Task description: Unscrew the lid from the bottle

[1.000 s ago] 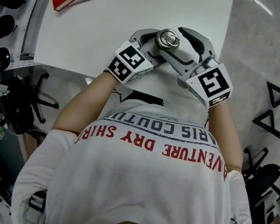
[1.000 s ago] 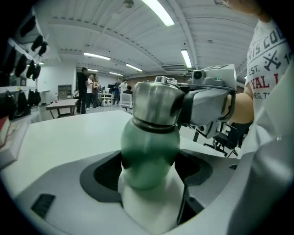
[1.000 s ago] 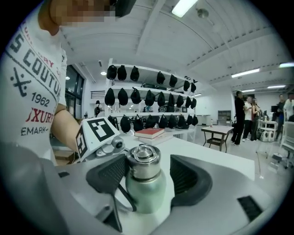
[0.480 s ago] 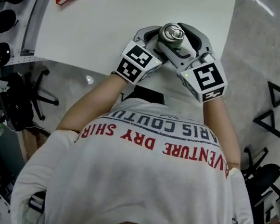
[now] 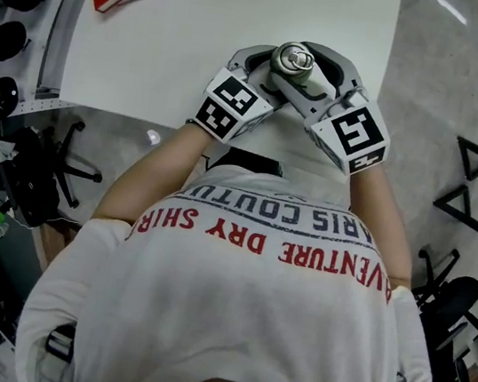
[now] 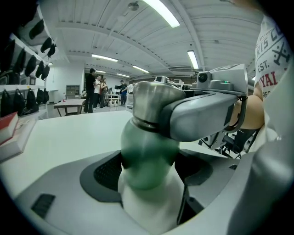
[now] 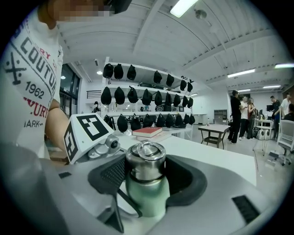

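- My left gripper [image 6: 148,186] clamps the bottle [image 6: 146,153], which stands upright on the table [image 5: 192,34] near its front edge.
- My right gripper [image 7: 146,176] is closing its jaws onto the lid [image 7: 145,166].
- Next, I judge: squeeze firmly, then twist the lid loose.

Lab hall: white worktable [image 5: 199,44], shelves of black rounded objects [image 7: 147,96], ceiling strip lights [image 6: 161,13].
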